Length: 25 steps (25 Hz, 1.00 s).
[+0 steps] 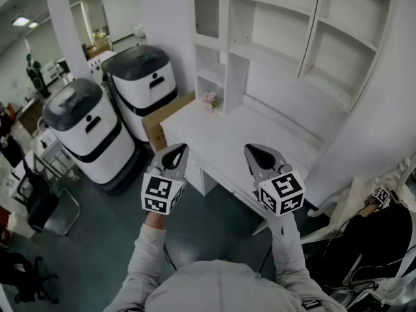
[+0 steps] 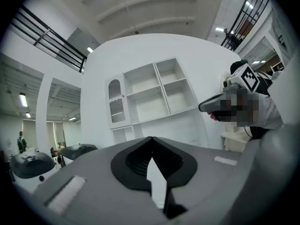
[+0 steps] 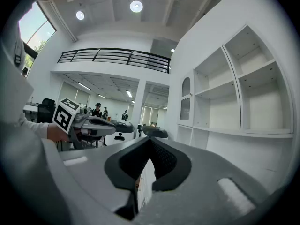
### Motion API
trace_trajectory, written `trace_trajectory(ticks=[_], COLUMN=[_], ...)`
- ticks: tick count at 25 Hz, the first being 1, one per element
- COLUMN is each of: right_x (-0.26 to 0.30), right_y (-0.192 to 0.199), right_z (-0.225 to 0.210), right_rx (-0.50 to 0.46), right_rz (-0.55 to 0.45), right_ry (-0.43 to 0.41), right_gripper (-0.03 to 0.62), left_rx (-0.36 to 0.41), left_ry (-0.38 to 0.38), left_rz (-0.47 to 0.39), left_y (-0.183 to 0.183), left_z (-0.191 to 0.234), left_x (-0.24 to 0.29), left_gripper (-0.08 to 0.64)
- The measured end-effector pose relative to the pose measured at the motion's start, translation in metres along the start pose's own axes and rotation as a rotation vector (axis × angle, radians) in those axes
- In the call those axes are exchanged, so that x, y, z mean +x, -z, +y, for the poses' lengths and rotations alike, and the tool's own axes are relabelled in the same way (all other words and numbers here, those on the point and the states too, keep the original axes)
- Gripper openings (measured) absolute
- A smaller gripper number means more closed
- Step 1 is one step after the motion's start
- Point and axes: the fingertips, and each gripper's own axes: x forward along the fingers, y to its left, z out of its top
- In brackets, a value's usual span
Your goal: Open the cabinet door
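Here, both grippers are held level and side by side in front of us. The left gripper (image 1: 175, 150) has its jaws closed together with nothing between them, and the right gripper (image 1: 259, 149) is the same, its pads meeting on empty air. Just beyond their tips lies the white desk (image 1: 214, 138). At the back of it, ahead of the gap between the two grippers, stands a small pink flower bunch (image 1: 209, 100).

The cabinet door (image 1: 208, 12) is further ahead and well above both grippers. It is the narrow panel with an arched, scallop-trimmed window at the top of the shelf unit's left column. It appears shut, and open shelves (image 1: 279, 25) run off to the right of it. It is well apart from either gripper, so the task has not begun.

We judge the door to be a light, stiff panel on hinges that should swing with little force. Its window insert looks fragile, so we would keep the pads off it. The paint looks smooth and may slip under a flat pinch. A small dot near the door's right edge could be a knob, though it is too small to be sure. We would open one gripper, pinch there or on that free edge, and pull gently.

To the left of the left gripper stand two white-and-black machines (image 1: 140, 83) and a cardboard box (image 1: 166, 119).
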Motion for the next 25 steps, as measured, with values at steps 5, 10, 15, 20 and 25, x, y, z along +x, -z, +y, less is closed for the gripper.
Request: trace_trajectory(ticks=[5, 10, 15, 20, 25], right_x=[0.001, 0.001, -0.005, -0.010, -0.006], right_y=[0.001, -0.005, -0.006, 0.004, 0.013], right_z=[-0.004, -0.007, -0.011, -0.011, -0.016], right_rx=[0.000, -0.010, 0.027, 0.054, 0.061], right_rz=[0.002, -0.006, -0.030, -0.020, -0.011], right_ry=[0.003, 0.000, -0.024, -0.070, -0.069], right_gripper=[0.000, 0.000, 0.002, 0.002, 0.002], left_rx=[-0.003, 0.005, 0.007, -0.007, -0.024], left_ry=[0.004, -0.001, -0.022, -0.044, -0.055], left_rz=[0.001, -0.008, -0.009, 0.007, 0.029], left_y=[0.001, -0.008, -0.010, -0.004, 0.009], left_z=[-0.001, -0.002, -0.007, -0.017, -0.021], left_x=[0.003, 0.004, 0.002, 0.001, 0.002], left_gripper=[0.017, 0.017, 0.017, 0.017, 0.017])
